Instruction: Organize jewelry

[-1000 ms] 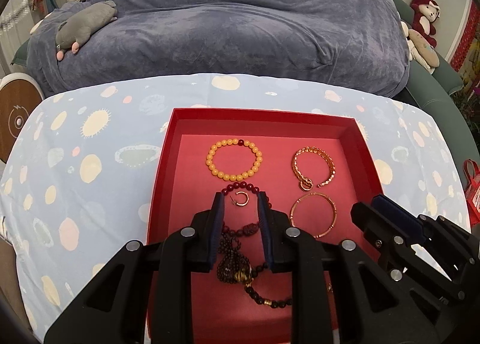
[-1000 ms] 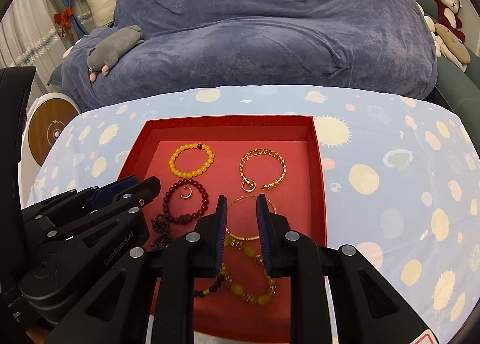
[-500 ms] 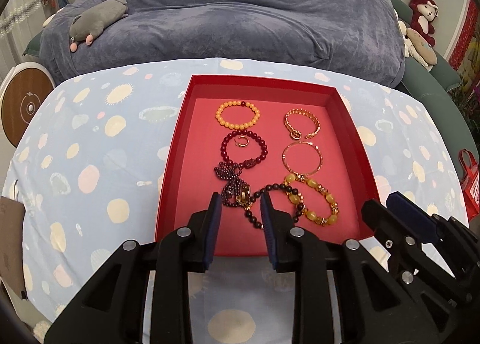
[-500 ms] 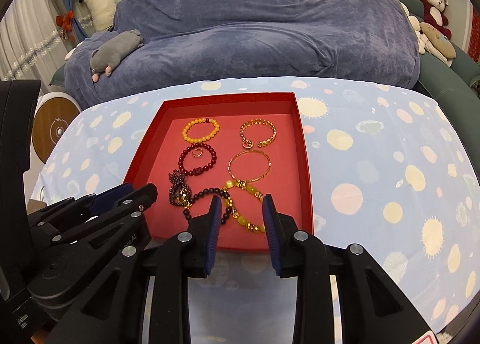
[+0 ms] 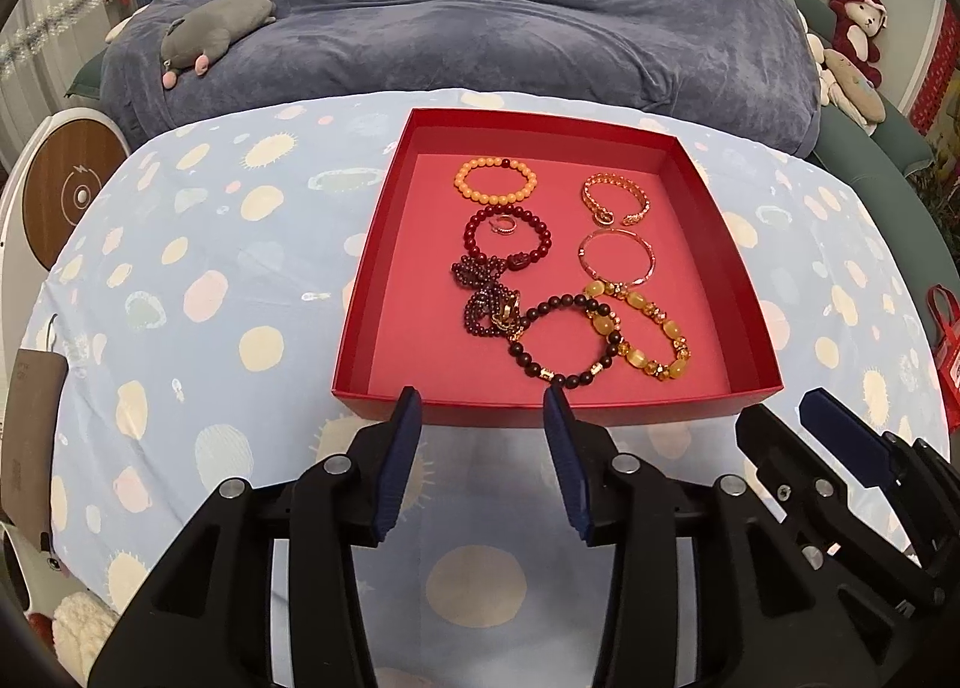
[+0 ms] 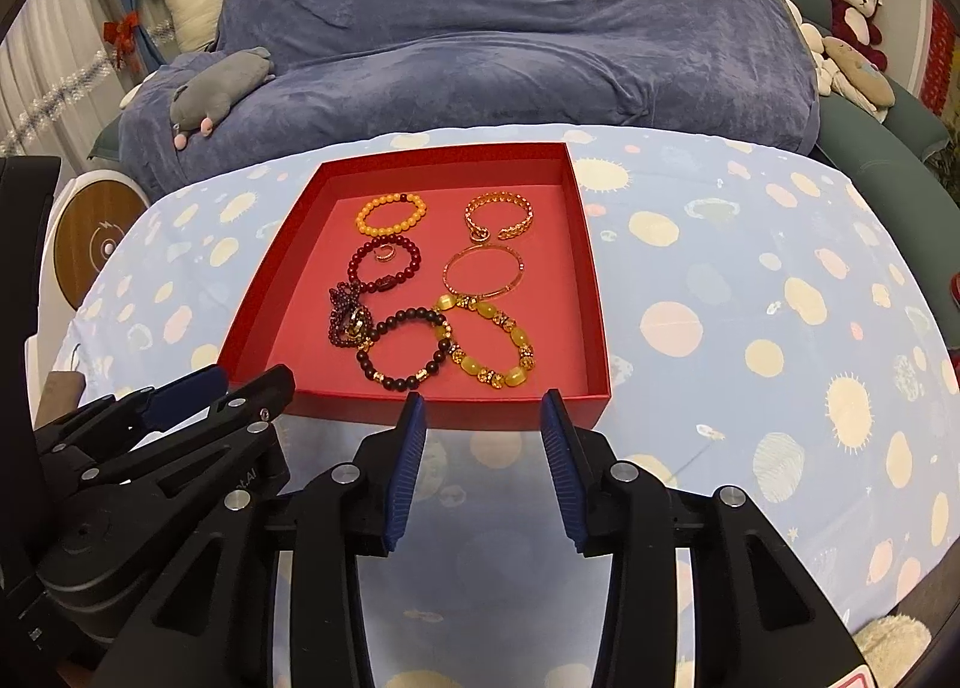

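A red tray [image 5: 372, 250] [image 6: 591, 292] lies on the spotted blue cloth with several bracelets inside: an orange bead bracelet [image 5: 495, 179] [image 6: 391, 212], a gold chain bangle [image 5: 615, 199] [image 6: 500, 216], a dark red bead bracelet [image 5: 509, 238] [image 6: 384, 263], a thin gold bangle [image 5: 616, 256] [image 6: 483, 271], a dark bead bracelet [image 5: 564, 341] [image 6: 403, 349] and a yellow stone bracelet [image 5: 648, 337] [image 6: 493, 340]. My left gripper [image 5: 481, 401] hovers just short of the tray's near wall, jaws opening, nothing between them. My right gripper [image 6: 483, 403] hangs beside it, likewise opening and empty.
A large blue-grey beanbag [image 5: 480, 10] fills the space behind the table, with a grey plush toy [image 5: 219, 28] on it. A round wooden-topped device [image 5: 72, 196] stands at the left. Stuffed toys [image 6: 852, 10] sit at the far right.
Both grippers have drawn back from over the tray to just in front of its near wall, and their jaws have spread wider. The bracelets lie where they were.
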`<state>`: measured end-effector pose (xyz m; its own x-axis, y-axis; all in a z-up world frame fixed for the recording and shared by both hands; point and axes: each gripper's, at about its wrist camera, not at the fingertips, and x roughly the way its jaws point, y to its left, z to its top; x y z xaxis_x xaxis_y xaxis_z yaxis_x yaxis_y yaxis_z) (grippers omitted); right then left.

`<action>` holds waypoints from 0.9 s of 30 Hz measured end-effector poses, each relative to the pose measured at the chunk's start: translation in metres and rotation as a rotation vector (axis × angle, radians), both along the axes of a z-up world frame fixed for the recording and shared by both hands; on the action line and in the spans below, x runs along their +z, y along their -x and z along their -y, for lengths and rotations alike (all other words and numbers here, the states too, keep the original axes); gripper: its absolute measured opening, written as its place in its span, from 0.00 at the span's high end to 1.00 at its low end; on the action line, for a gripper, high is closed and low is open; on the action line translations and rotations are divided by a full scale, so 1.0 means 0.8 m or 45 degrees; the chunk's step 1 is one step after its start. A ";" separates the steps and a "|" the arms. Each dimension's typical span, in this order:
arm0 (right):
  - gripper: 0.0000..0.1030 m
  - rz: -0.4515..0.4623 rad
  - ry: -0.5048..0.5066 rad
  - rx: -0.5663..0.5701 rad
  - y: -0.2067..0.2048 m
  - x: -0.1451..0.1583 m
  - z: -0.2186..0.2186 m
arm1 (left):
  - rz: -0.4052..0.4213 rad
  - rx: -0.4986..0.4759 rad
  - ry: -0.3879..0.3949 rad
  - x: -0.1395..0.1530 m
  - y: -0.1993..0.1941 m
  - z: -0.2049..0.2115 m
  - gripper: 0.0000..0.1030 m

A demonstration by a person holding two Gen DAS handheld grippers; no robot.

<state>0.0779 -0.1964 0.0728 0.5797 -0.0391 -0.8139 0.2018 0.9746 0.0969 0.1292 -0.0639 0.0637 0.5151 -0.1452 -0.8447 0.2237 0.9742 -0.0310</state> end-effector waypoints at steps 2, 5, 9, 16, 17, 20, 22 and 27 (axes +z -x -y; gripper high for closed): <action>0.60 -0.006 0.001 -0.003 0.004 -0.002 -0.001 | 0.000 0.013 -0.016 -0.001 0.004 -0.001 0.54; 0.55 -0.003 0.004 -0.018 0.009 -0.002 0.001 | 0.005 0.035 -0.020 -0.002 0.008 -0.007 0.48; 0.45 0.004 0.018 -0.036 0.013 -0.001 0.004 | 0.014 0.055 -0.033 -0.001 0.011 -0.011 0.41; 0.26 0.024 0.026 -0.064 0.018 0.002 0.012 | 0.026 0.126 -0.050 0.001 0.010 -0.024 0.19; 0.24 0.026 0.029 -0.065 0.018 0.002 0.012 | 0.029 0.135 -0.053 0.002 0.010 -0.025 0.16; 0.20 0.032 0.046 -0.067 0.018 0.004 0.012 | 0.039 0.153 -0.060 0.002 0.011 -0.029 0.12; 0.19 0.035 0.050 -0.061 0.018 0.004 0.012 | 0.041 0.160 -0.064 0.003 0.011 -0.030 0.11; 0.18 0.022 0.046 -0.060 0.018 0.003 0.013 | 0.045 0.160 -0.084 0.003 0.011 -0.030 0.09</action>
